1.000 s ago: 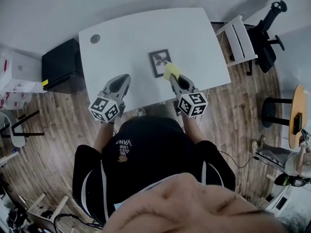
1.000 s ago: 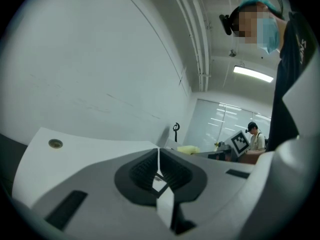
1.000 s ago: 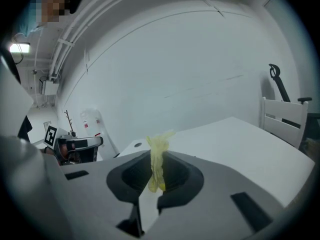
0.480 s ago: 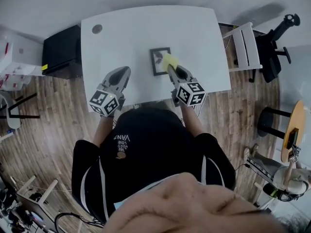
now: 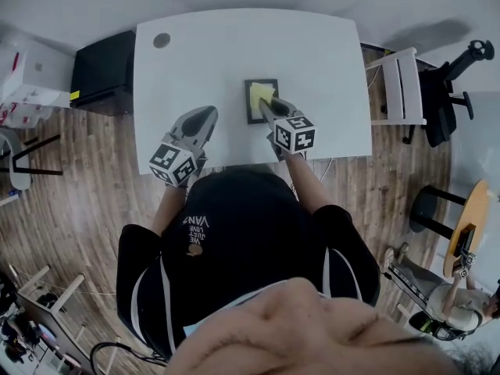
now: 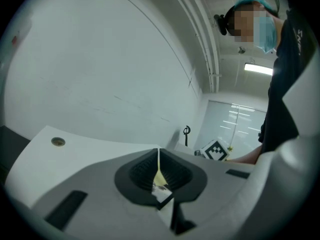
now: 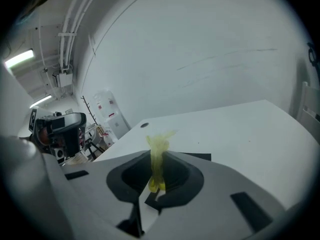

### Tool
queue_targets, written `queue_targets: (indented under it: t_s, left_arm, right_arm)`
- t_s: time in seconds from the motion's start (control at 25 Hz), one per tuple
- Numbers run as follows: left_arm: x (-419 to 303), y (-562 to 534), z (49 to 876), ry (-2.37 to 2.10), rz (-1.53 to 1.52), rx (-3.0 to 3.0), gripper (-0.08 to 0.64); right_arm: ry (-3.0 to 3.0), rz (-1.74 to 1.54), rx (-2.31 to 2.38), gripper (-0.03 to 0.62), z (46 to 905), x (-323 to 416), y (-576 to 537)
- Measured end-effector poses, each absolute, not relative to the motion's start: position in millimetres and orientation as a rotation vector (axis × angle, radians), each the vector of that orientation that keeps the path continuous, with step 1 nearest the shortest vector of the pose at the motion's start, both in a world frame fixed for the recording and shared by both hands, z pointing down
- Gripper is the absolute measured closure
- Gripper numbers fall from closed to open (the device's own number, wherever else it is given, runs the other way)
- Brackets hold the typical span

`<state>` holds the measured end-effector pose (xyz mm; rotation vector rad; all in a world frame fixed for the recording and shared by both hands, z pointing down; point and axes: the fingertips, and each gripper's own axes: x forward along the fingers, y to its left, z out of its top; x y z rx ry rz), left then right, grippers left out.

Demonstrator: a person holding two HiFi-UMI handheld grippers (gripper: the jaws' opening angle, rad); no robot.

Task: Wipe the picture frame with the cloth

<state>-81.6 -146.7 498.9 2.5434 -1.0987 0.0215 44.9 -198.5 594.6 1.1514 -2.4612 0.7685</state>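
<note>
The right tool (image 5: pixel 266 106) gripped the yellow cloth (image 5: pixel 259 92) over the dark picture frame (image 5: pixel 248 110), which lay flat mid-table (image 5: pixel 328 61), long axis pointing away from the person. The left tool (image 5: pixel 205 117), closed and empty, hung apart, left of it.

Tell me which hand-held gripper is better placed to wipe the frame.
Right: the right hand-held gripper is shut on the yellow cloth over the picture frame; the left hand-held gripper is shut and empty.
</note>
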Motion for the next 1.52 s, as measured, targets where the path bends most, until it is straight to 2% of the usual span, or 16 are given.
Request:
queue_targets:
  t_s: [0.76, 1.52]
  left_arm:
    - [-83, -145, 508, -1.141, 0.048, 2.502, 0.541]
    - [-70, -156, 514, -1.054, 0.058, 2.52, 0.541]
  right_arm:
    - [-2.2, 0.837, 0.926, 0.548, 658, 10, -241]
    - [-2.066, 0.907, 1.12, 0.548, 668, 103, -248]
